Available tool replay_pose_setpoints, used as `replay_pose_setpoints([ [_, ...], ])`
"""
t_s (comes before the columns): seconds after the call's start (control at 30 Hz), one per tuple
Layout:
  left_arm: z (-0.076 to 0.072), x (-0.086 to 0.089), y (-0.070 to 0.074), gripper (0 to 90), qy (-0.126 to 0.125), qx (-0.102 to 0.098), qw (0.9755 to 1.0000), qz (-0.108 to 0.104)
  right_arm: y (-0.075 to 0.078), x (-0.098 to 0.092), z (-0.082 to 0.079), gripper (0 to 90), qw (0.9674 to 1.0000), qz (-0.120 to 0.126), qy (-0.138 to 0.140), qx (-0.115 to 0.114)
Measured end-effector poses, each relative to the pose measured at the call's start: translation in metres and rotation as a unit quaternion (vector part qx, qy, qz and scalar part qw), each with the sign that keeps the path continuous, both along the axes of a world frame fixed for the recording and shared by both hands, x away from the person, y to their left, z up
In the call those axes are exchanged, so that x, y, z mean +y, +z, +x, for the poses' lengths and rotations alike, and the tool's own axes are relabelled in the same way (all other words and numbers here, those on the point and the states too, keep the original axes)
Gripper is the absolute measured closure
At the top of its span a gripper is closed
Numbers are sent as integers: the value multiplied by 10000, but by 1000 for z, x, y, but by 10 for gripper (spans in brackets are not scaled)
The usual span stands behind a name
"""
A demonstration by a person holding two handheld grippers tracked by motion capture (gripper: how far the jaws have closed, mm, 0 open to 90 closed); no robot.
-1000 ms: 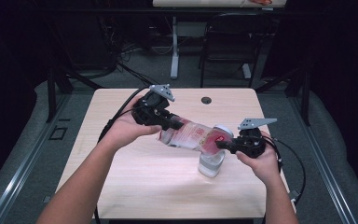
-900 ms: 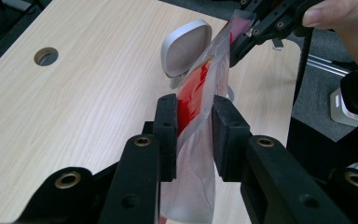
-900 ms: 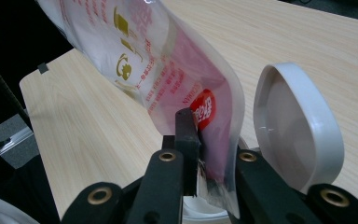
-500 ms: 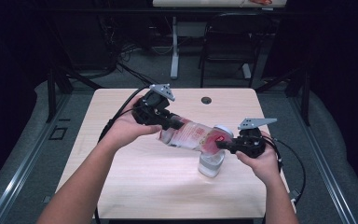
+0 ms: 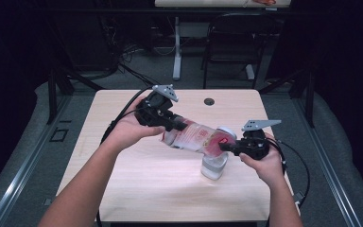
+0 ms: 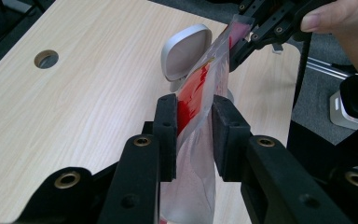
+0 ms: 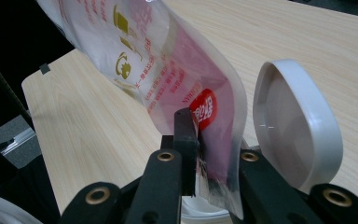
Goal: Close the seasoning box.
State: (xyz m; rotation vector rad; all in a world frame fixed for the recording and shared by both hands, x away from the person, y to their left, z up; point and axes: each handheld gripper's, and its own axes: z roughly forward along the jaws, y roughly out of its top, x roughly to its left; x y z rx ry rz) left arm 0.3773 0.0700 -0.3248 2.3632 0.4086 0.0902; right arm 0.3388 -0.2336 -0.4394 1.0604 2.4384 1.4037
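Note:
A clear plastic pouch (image 5: 196,137) with red print hangs slanted above the table, stretched between both grippers. My left gripper (image 5: 172,125) is shut on its upper left part; in the left gripper view the pads (image 6: 167,122) pinch the pouch (image 6: 193,88) flat. My right gripper (image 5: 224,146) is shut on the lower right end, where the right gripper view has the film (image 7: 168,56) running between its jaws (image 7: 209,135). Under that end stands a clear container (image 5: 214,165) with its white flip lid (image 7: 293,126) standing open.
The light wooden table (image 5: 137,189) has a round cable hole (image 5: 209,101) near its far edge. Cables trail from both grippers off the table sides. Beyond the table stand a dark chair (image 5: 231,47) and a white desk leg (image 5: 176,52).

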Motion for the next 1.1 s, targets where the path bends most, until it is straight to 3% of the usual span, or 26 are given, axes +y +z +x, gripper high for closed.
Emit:
replay_pose_setpoints([
  [1.1, 0, -5, 2, 733, -19, -18, 10000, 24, -2, -1, 1, 855, 10000, 41, -31, 49],
])
